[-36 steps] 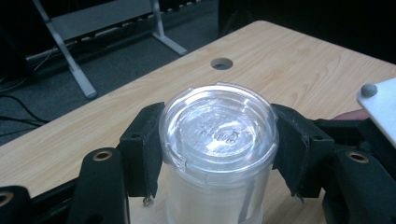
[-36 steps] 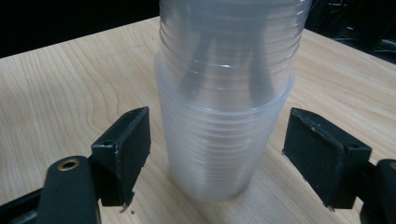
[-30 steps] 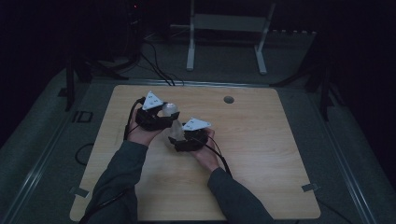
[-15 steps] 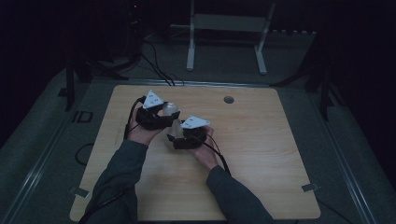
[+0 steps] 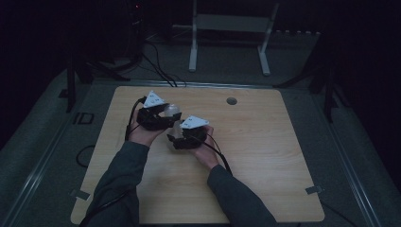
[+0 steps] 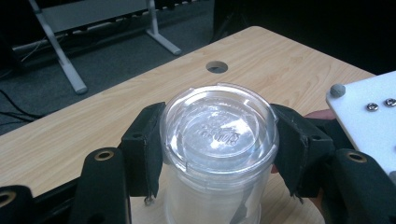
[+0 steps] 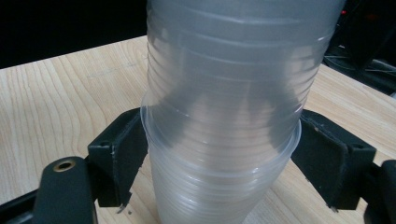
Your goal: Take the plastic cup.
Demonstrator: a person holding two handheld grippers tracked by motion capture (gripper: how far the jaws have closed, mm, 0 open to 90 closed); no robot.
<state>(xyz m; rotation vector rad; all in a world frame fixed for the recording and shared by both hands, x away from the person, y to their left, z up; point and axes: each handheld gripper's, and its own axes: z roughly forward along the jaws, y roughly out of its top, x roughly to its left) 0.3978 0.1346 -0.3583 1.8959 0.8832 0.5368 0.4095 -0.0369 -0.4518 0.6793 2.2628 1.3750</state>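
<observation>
**Both grippers clamped on the stack of clear cups**

Left gripper [image 6: 219,154] has its black jaws pressed against both sides of the top of the stack of clear plastic cups [image 6: 218,140], bases up, and they have just been closing tighter on it. Right gripper [image 7: 219,163] bites lower down: its jaws flank the protruding rim of a lower cup, one on each side, touching it.

From the high view, left gripper [image 5: 158,116] and right gripper [image 5: 182,137] sit close together, the stack [image 5: 171,112] between them, above the left half of the table [image 5: 265,179], toward its far edge.

That table is pale wood with a round hole [image 5: 231,100] near the far edge, well clear of the hands. Beyond it, dark floor, a white metal stand [image 5: 229,33] and loose cables [image 5: 156,66]. Nothing blocks the grippers.
</observation>
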